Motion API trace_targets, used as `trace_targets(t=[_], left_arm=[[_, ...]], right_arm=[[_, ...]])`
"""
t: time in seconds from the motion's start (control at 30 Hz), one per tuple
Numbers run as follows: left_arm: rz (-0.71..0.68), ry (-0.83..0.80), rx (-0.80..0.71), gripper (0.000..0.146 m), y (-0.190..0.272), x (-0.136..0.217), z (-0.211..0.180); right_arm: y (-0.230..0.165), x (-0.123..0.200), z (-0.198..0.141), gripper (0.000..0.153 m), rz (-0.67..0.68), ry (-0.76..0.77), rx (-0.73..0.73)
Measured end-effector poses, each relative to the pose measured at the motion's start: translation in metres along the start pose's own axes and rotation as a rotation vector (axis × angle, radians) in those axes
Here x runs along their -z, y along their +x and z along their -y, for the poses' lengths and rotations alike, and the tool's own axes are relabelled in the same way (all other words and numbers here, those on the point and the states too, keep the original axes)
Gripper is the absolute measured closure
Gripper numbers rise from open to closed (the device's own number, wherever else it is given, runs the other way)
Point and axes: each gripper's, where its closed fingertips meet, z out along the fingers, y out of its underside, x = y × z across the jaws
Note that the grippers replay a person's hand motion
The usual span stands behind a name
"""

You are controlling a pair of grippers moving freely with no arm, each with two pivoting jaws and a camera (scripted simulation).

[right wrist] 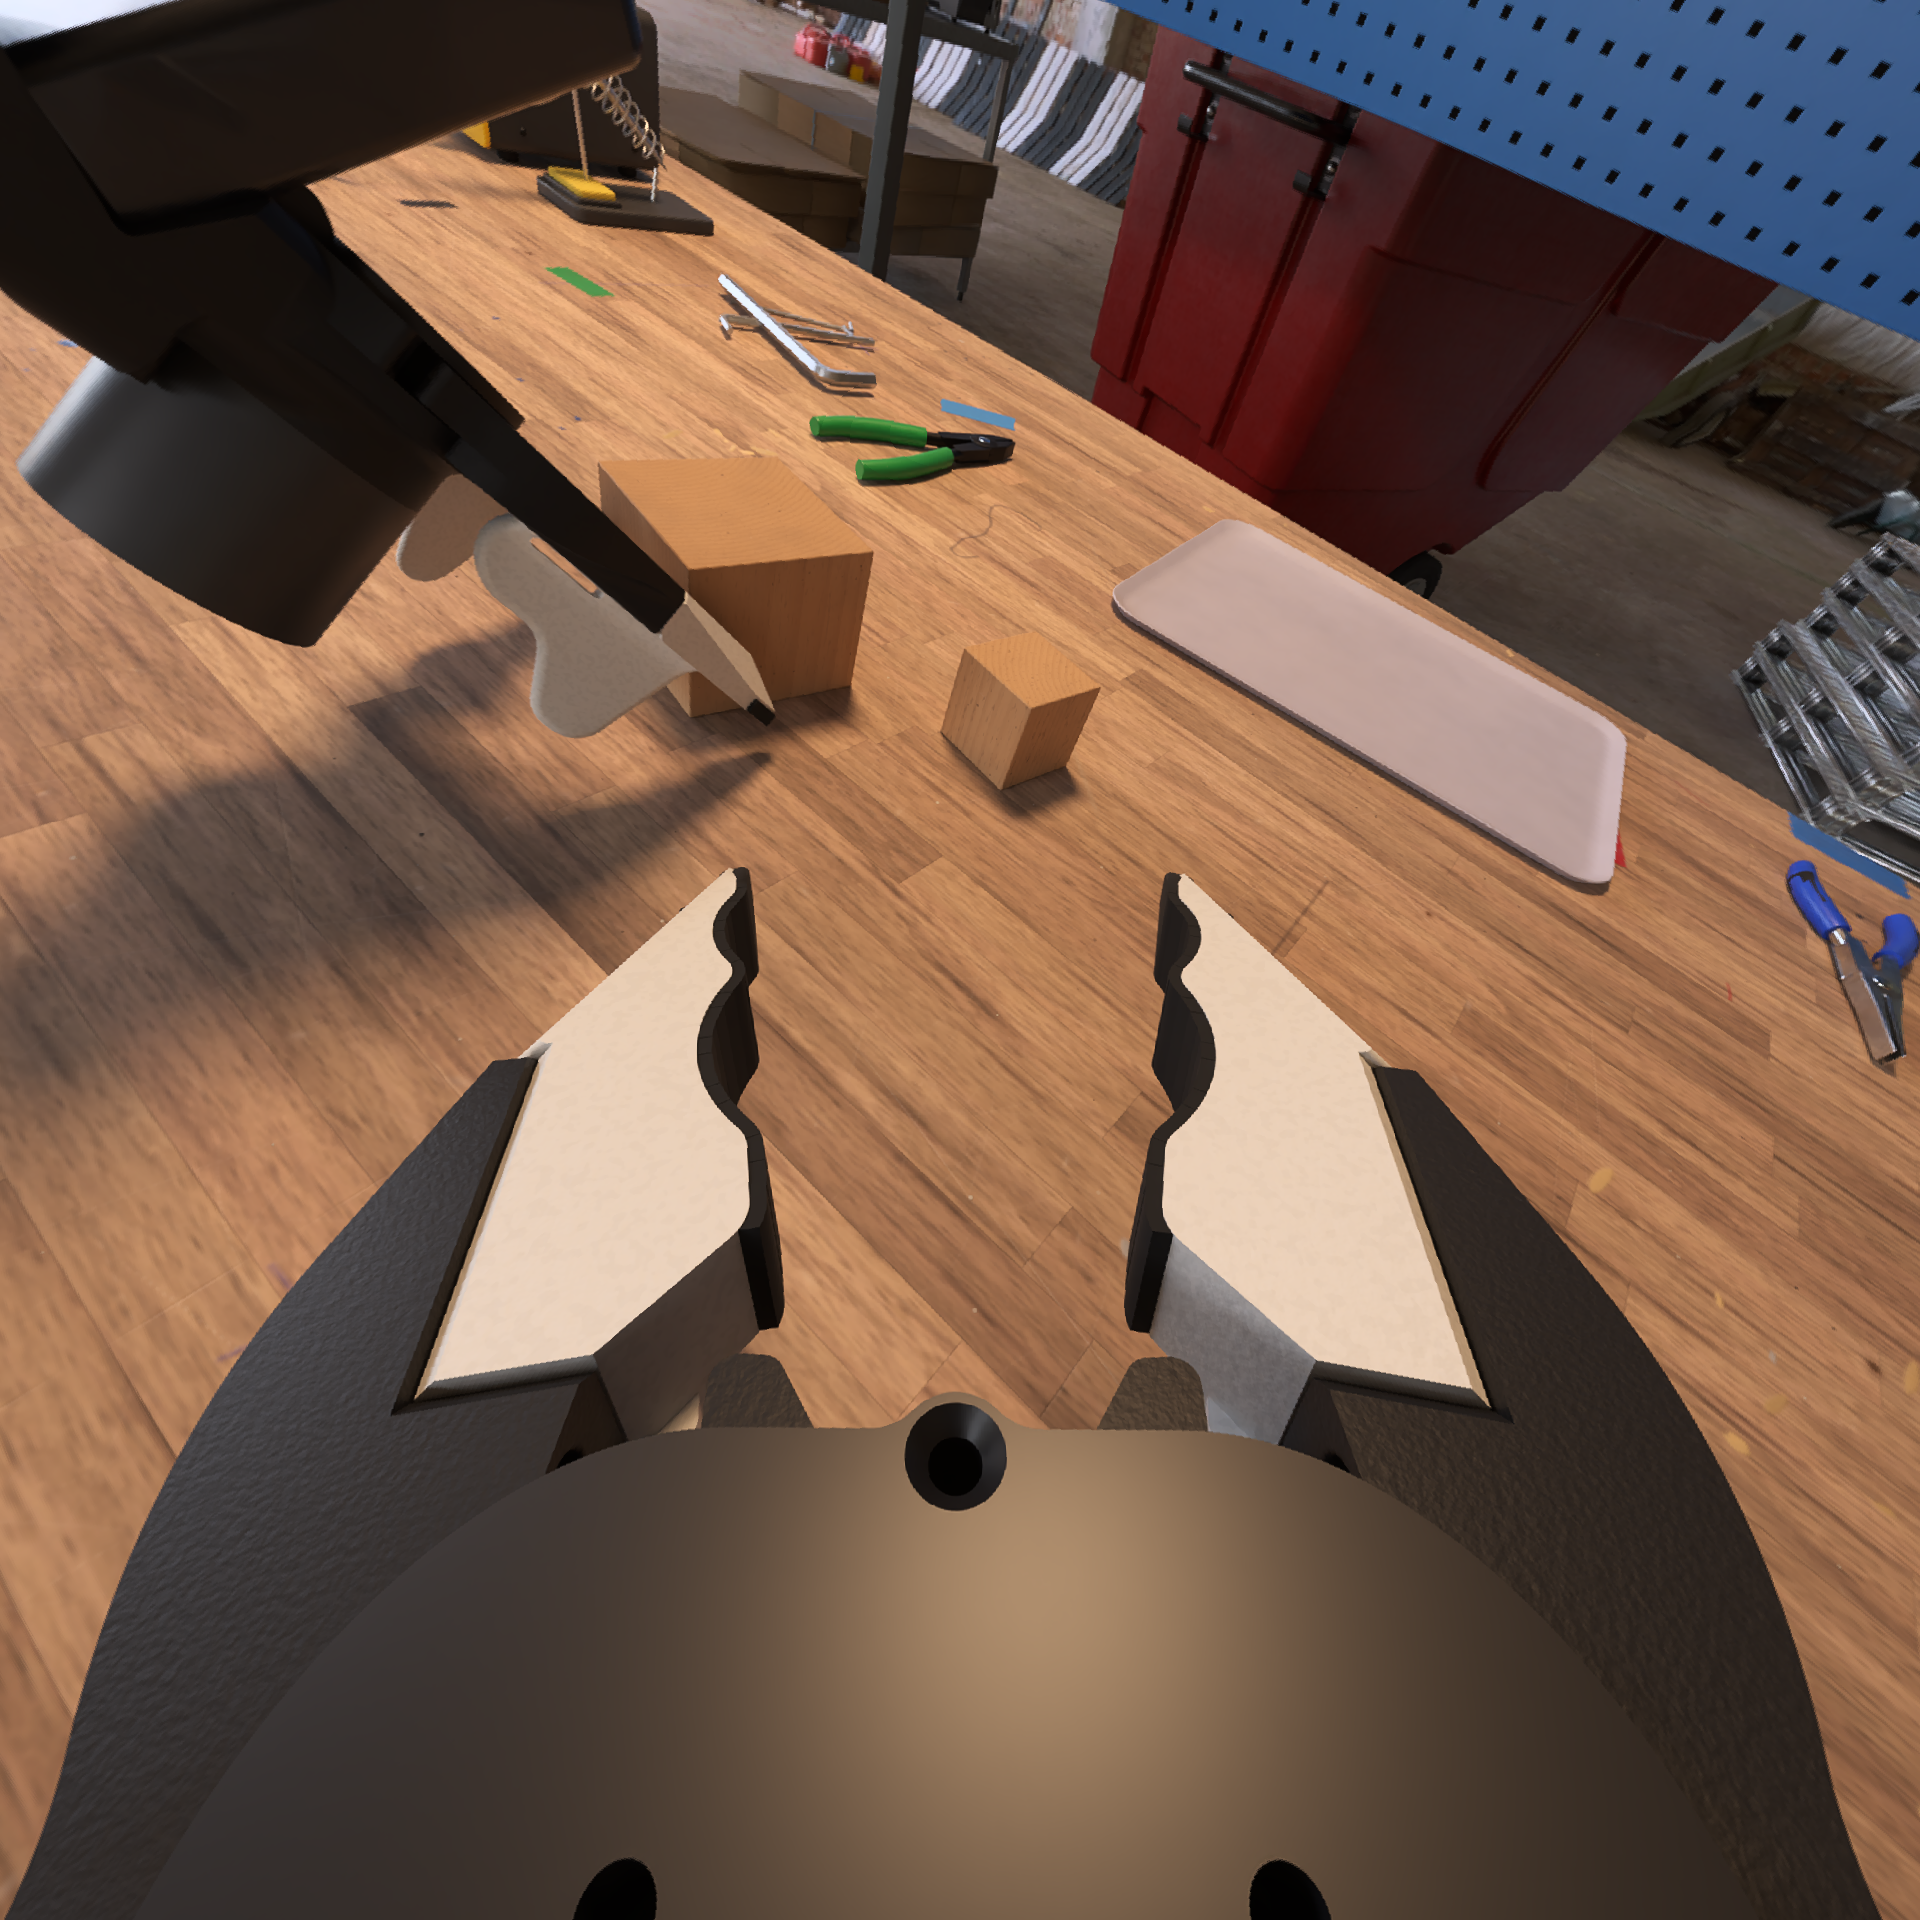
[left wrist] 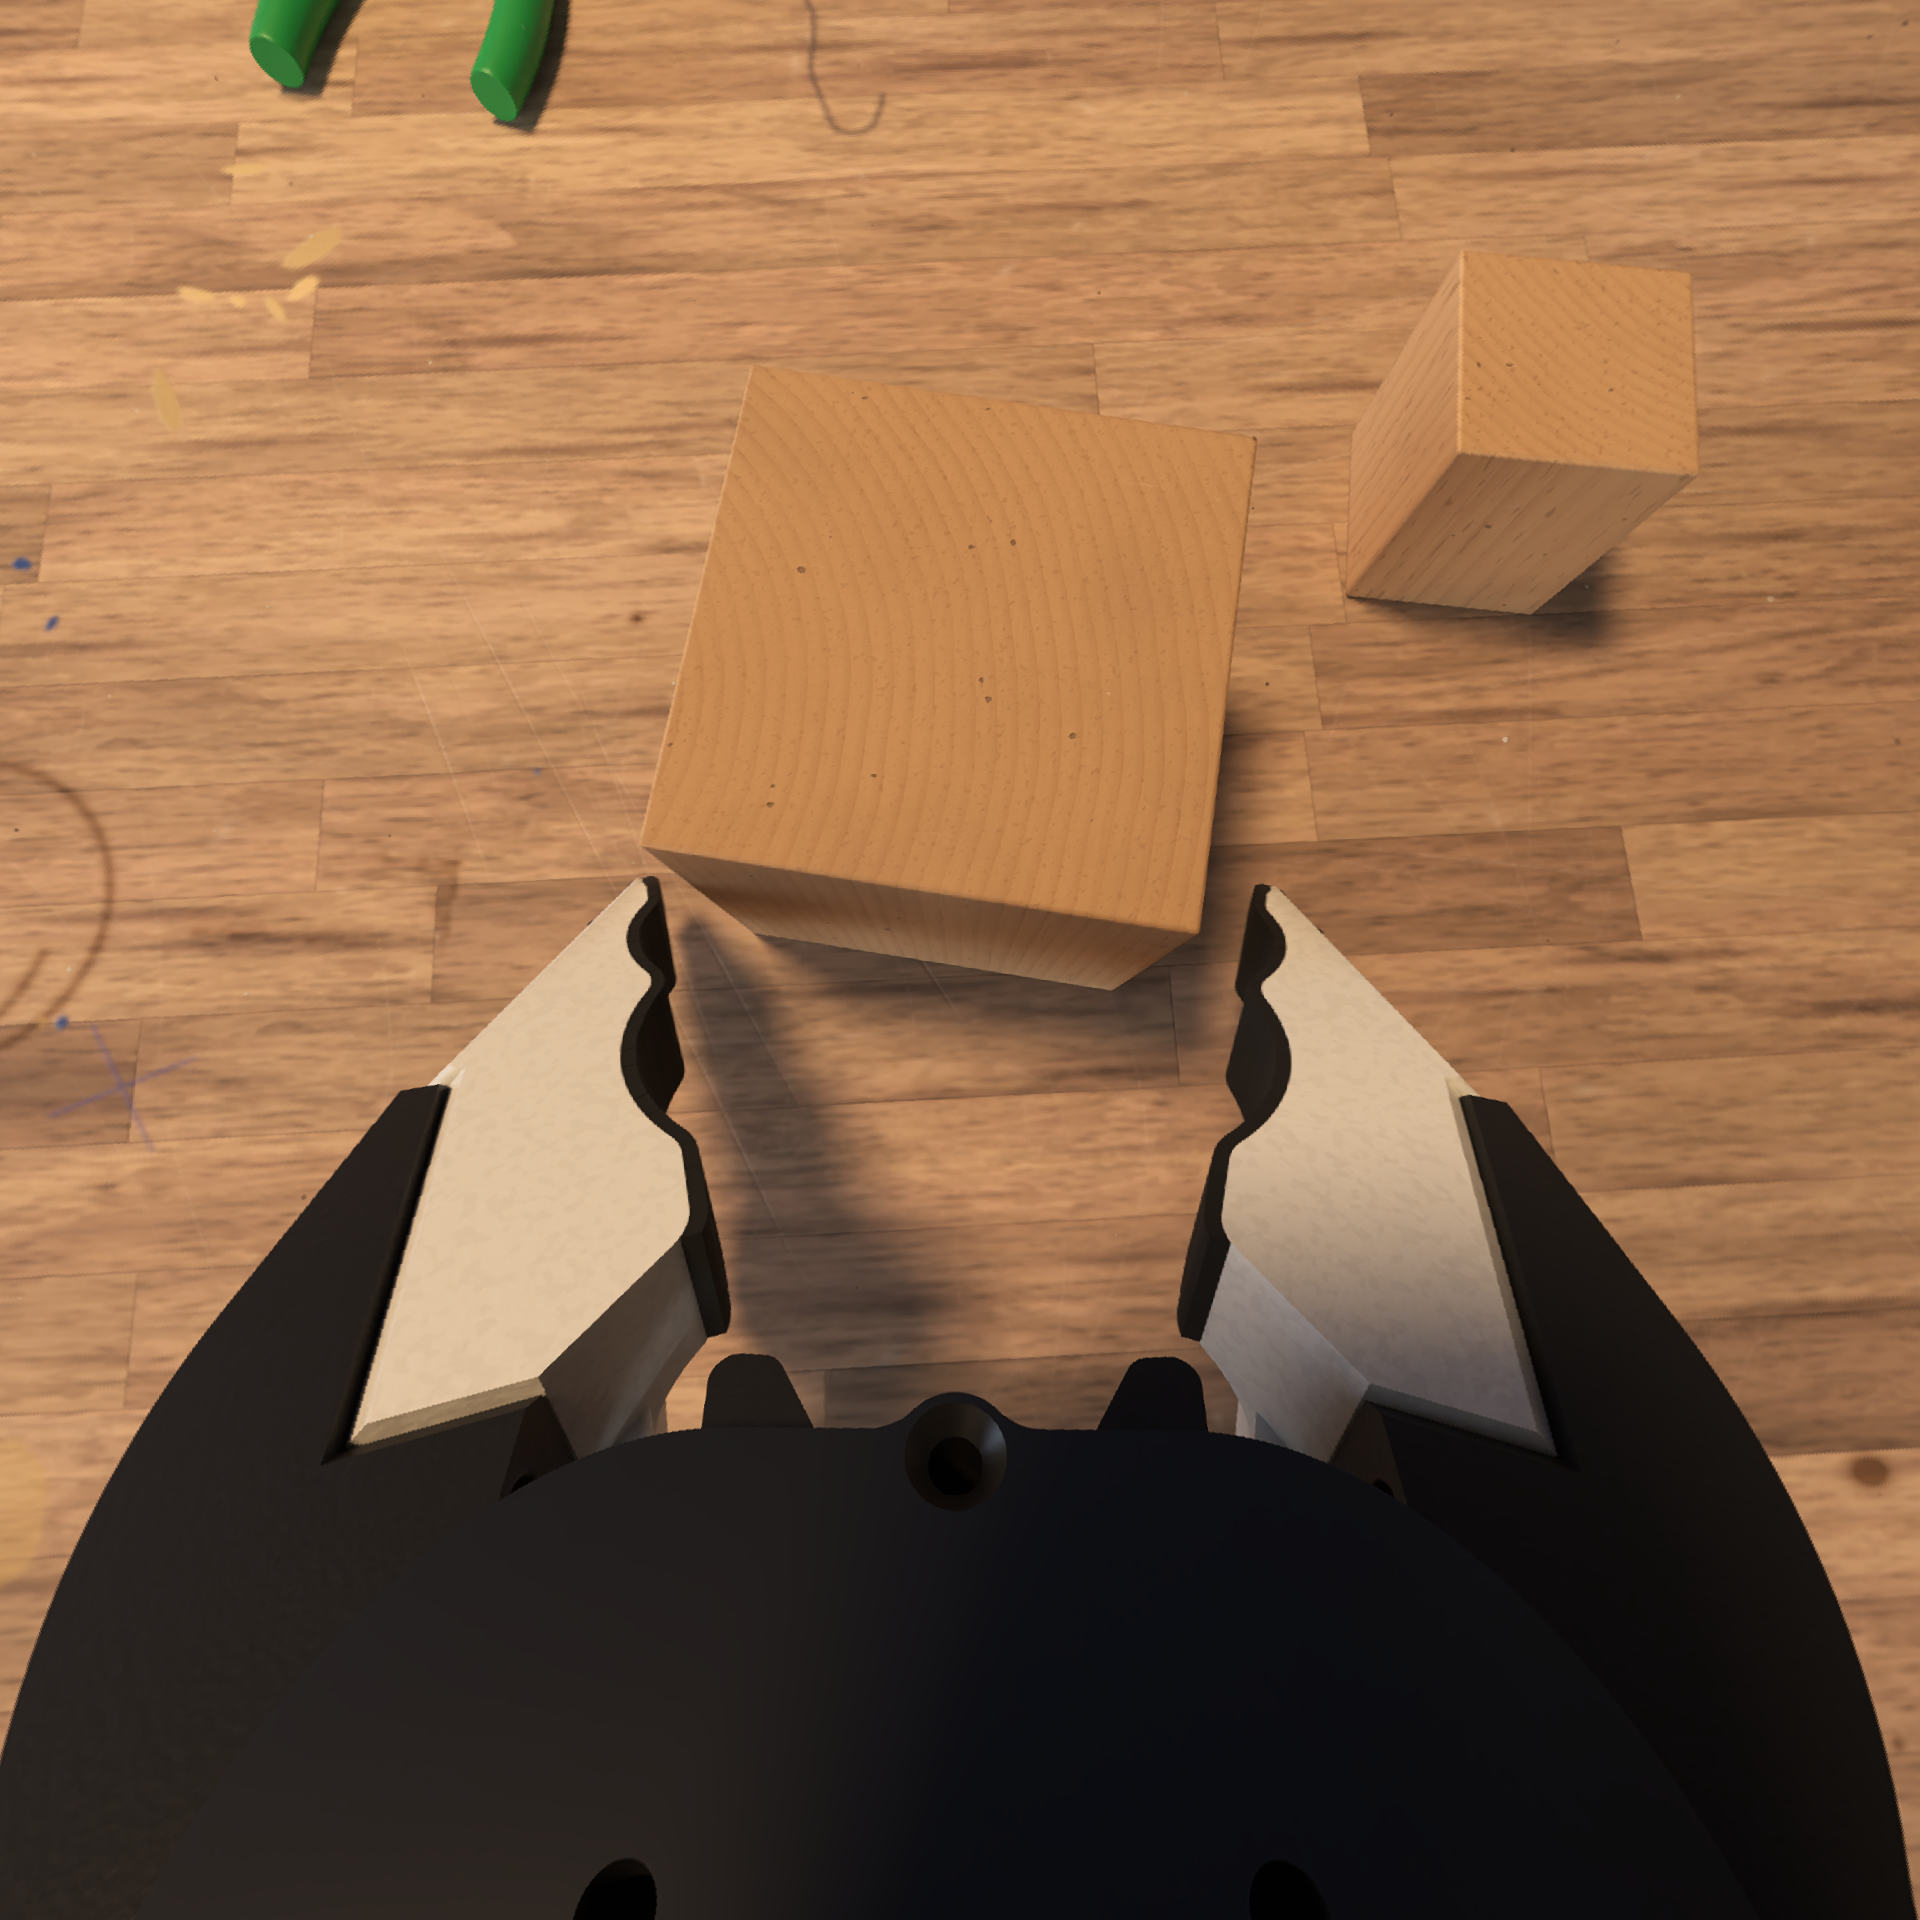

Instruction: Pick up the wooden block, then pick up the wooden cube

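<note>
A large wooden block [left wrist: 956, 665] stands on the wooden workbench, and a smaller wooden cube [left wrist: 1527, 436] stands to its right. My left gripper [left wrist: 956, 894] is open, its fingertips level with the block's near edge, one on each side and just short of it. In the right wrist view the left gripper [right wrist: 675, 675] reaches down at the block [right wrist: 748, 561], with the cube [right wrist: 1023, 707] to the right. My right gripper [right wrist: 956, 883] is open and empty, hovering over bare bench short of the cube.
Green-handled pliers [right wrist: 904, 447] lie beyond the block; their handles show in the left wrist view [left wrist: 400, 52]. Metal hex keys [right wrist: 800, 332], a pink tray [right wrist: 1382, 686], and a blue-handled tool [right wrist: 1860, 966] lie on the bench. A red bin [right wrist: 1382, 301] stands past the far edge.
</note>
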Motion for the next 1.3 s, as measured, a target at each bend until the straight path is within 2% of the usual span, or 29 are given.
trace_targets(t=[0.13, 1.0, 1.07, 1.13, 1.3], left_arm=[[0.027, -0.009, 0.022, 0.031, 0.0002, -0.0021, 0.0009], [0.031, -0.038, 0.084, 0.029, -0.0007, -0.0088, 0.0062], [0.033, -0.039, 0.084, 0.036, -0.0007, -0.0088, 0.0064], [0.037, -0.033, 0.085, 0.049, -0.0016, -0.0084, 0.0065], [0.025, -0.027, 0.074, 0.049, -0.0013, -0.0078, 0.0063]], right_arm=[[-0.0017, -0.0010, -0.0007, 0.075, 0.006, -0.003, 0.000], [-0.0011, -0.0006, -0.0018, 0.075, 0.018, -0.009, -0.005], [-0.0012, -0.0007, -0.0021, 0.075, 0.019, -0.009, -0.006], [-0.0013, -0.0009, -0.0025, 0.075, 0.020, -0.011, -0.006], [-0.0012, -0.0013, -0.0034, 0.075, 0.021, -0.014, -0.007]])
